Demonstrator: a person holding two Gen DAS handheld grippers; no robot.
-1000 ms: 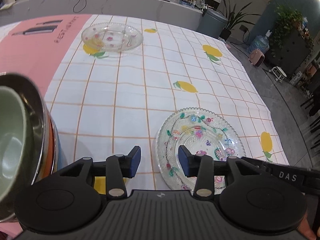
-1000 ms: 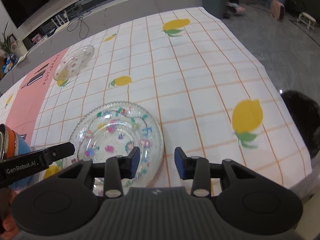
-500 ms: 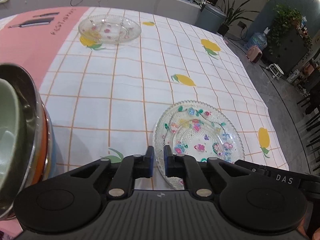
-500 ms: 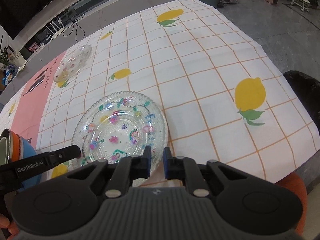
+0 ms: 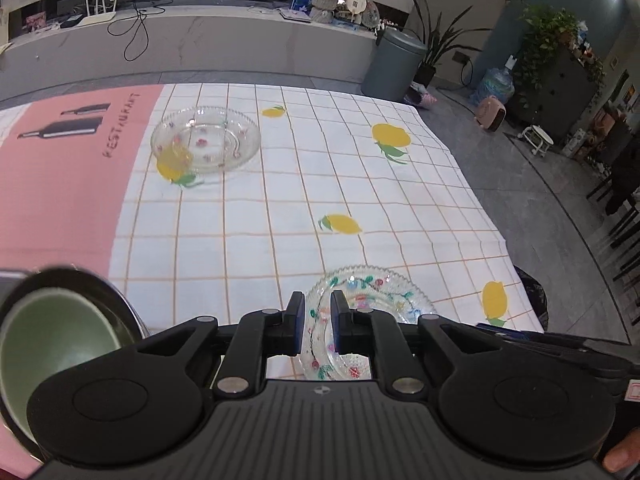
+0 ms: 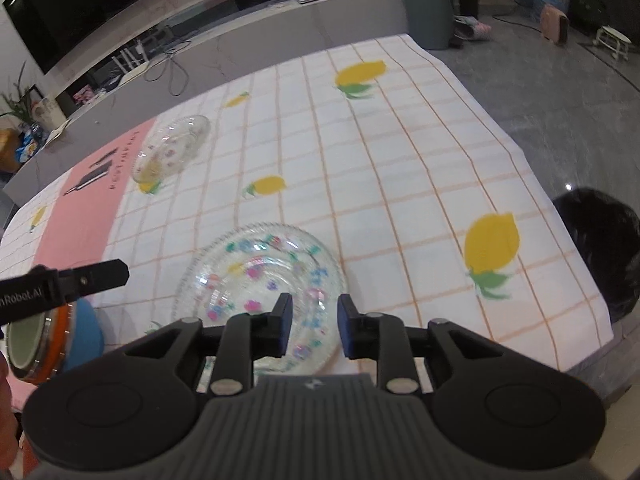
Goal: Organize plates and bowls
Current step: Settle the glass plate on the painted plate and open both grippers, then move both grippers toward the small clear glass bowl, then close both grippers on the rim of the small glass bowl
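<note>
Here my left tongs (image 5: 317, 322) tilt downward, nearly closed and empty; my right tongs (image 6: 313, 326), narrow, just reopening, hover over the floral glass plate (image 6: 256, 276).

Near plate (image 5: 372, 292) right of stacked bowls (image 5: 52, 344); far plate (image 5: 206, 140) behind.

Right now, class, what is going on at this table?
A person holds both grippers above the near flowered glass plate. The left gripper has just been closing, nearly shut; the right gripper has just been opening. Nothing seems caught in either. A second glass plate lies farther back, stacked bowls at left.
</note>
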